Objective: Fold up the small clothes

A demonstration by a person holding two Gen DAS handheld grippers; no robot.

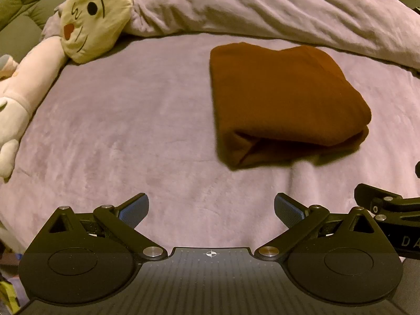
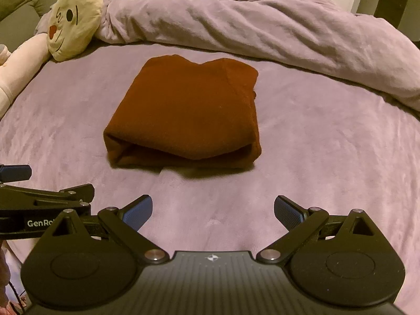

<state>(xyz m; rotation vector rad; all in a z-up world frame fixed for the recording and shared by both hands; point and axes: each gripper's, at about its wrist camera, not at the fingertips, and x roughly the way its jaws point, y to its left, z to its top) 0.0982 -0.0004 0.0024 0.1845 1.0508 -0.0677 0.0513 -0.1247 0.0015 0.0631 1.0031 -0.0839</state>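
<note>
A rust-brown garment (image 1: 283, 99) lies folded into a thick rectangle on the mauve bed sheet (image 1: 131, 131). In the right wrist view the same garment (image 2: 189, 113) sits straight ahead, its folded edge facing me. My left gripper (image 1: 211, 210) is open over bare sheet, with the garment ahead and to its right. My right gripper (image 2: 213, 210) is open too, a short way back from the garment's near edge. Neither touches the cloth. The right gripper's black linkage (image 1: 388, 204) shows at the right edge of the left wrist view, and the left gripper's finger (image 2: 15, 173) shows at the left of the right wrist view.
A bunched mauve duvet (image 1: 262, 8) runs along the far side of the bed. A cream plush cat (image 1: 94, 13) with pale pink limbs lies at the far left, also seen as a plush cat (image 2: 73, 15) from the right wrist. A green padded headboard (image 1: 23, 5) is behind it.
</note>
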